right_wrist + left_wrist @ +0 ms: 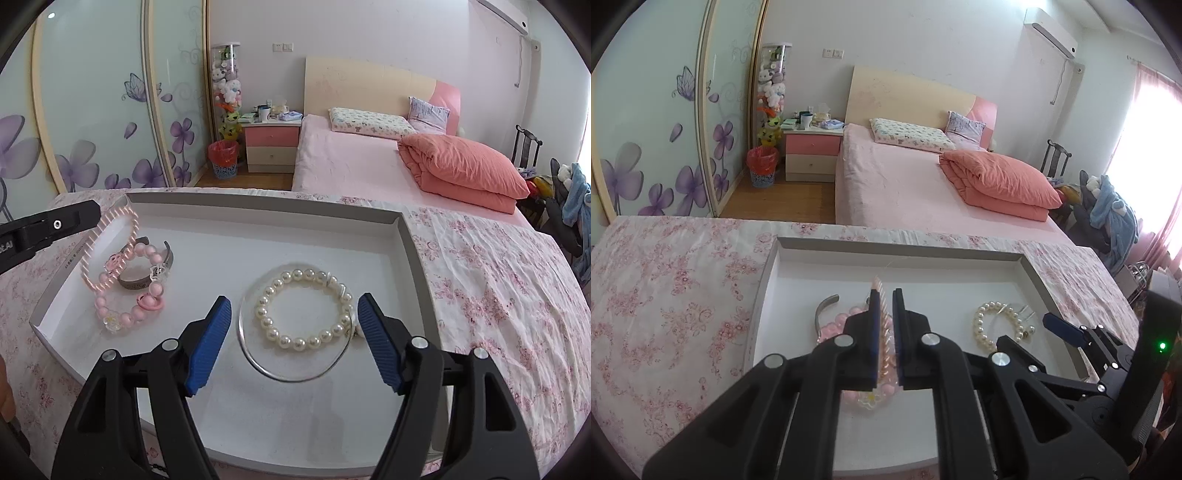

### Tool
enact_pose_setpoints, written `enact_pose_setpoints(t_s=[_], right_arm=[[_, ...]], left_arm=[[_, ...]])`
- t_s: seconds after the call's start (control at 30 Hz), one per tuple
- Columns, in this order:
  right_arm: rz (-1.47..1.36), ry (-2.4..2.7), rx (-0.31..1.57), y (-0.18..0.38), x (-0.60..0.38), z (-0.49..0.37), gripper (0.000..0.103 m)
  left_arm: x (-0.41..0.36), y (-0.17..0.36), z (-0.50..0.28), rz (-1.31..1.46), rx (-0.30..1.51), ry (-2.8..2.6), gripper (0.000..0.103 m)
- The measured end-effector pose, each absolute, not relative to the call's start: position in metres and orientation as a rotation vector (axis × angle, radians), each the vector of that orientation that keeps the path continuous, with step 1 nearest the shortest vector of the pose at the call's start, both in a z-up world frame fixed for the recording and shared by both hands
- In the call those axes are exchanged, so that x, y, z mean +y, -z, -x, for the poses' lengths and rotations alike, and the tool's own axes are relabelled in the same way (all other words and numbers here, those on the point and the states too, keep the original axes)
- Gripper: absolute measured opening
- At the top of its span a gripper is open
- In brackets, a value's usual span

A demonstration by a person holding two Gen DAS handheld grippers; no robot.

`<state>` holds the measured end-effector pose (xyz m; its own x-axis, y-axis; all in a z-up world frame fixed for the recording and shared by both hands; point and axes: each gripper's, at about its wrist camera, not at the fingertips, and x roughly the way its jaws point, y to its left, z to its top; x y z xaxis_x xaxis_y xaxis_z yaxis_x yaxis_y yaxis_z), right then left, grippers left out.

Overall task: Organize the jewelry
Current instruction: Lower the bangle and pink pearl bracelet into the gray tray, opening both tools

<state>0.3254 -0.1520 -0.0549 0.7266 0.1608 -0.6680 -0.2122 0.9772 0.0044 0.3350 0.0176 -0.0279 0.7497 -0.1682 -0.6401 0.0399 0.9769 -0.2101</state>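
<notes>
A white tray [406, 236] lies on a floral-cloth table. My left gripper [886, 299] is shut on a pink ribbed bangle [882, 295], which stands upright over the tray's left side [110, 251]. Below it lie a pink bead bracelet [129, 299] and a grey metal cuff [140, 282]. My right gripper [293, 314] is open, its blue pads either side of a white pearl bracelet [306, 310] that lies inside a thin clear bangle [280, 371]. The pearl bracelet also shows in the left wrist view [993, 325].
The floral tablecloth [498, 295] surrounds the tray. Behind the table are a pink bed [351, 158], a nightstand [271, 146], a red-lined bin [223, 158] and a wardrobe with sliding doors [92, 110]. A chair with clothes [1108, 206] stands at the right.
</notes>
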Motion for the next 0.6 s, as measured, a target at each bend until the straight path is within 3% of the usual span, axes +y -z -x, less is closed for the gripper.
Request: enact_pose_setpoints(t_s=[0.1, 0.6], right_arm=[[0.066, -0.204, 0.722, 0.053, -0.155, -0.322, 0.072], [0.061, -0.241, 0.692, 0.039, -0.161, -0.287, 0.071]], left_arm=[[0.022, 0.031, -0.336, 0.208, 0.722, 0.108, 0.018], [0.049, 0.024, -0.298, 0.221, 0.711, 0.052, 0.022]])
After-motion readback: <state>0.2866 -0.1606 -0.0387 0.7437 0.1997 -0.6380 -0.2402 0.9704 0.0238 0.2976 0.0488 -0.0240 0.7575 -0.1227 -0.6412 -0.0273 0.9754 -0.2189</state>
